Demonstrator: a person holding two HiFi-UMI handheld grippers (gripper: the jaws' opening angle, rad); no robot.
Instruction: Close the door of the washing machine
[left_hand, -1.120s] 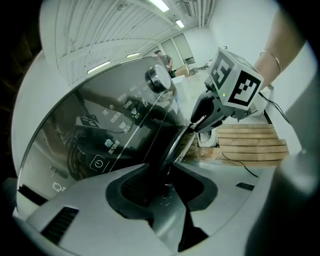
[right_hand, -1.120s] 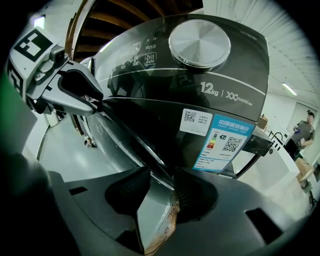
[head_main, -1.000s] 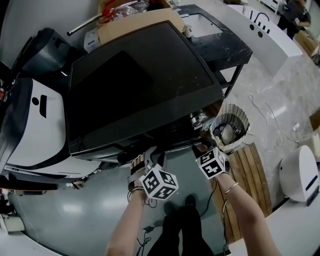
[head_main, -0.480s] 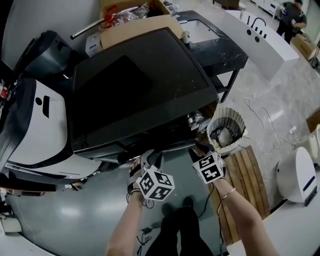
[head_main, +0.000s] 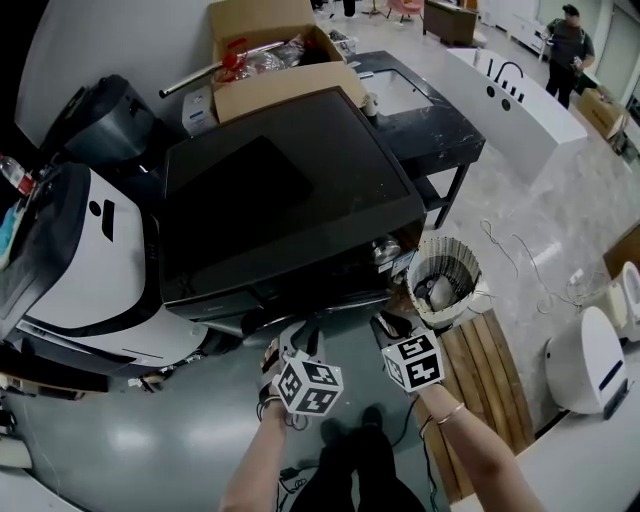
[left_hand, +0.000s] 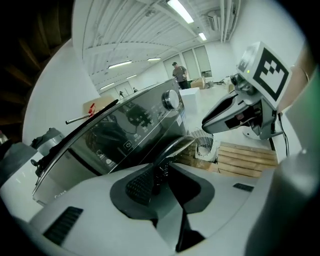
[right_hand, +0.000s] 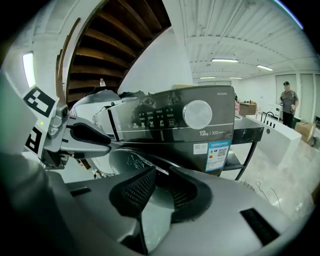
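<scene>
The dark front-loading washing machine (head_main: 290, 200) stands before me, seen from above. Its round door (right_hand: 127, 161) sits low on the front under the control panel (right_hand: 172, 116), and its curved rim (left_hand: 175, 146) shows past the left jaws. My left gripper (head_main: 303, 334) and right gripper (head_main: 384, 326) hover side by side just off the machine's front. Both pairs of jaws have just been closing, and each still shows a gap with nothing between the pads. The left gripper (left_hand: 162, 172) points at the door rim. The right gripper (right_hand: 160, 181) points at the door's lower part.
A woven basket (head_main: 443, 282) stands right of the machine beside wooden slats (head_main: 492, 385). A white and black appliance (head_main: 95, 265) is at the left. An open cardboard box (head_main: 268, 48) and a black table (head_main: 430, 120) are behind. A person (head_main: 566, 40) stands far back.
Both grippers have drawn back from the machine's front toward me. My view has tilted up, so more of the room behind the machine shows.
</scene>
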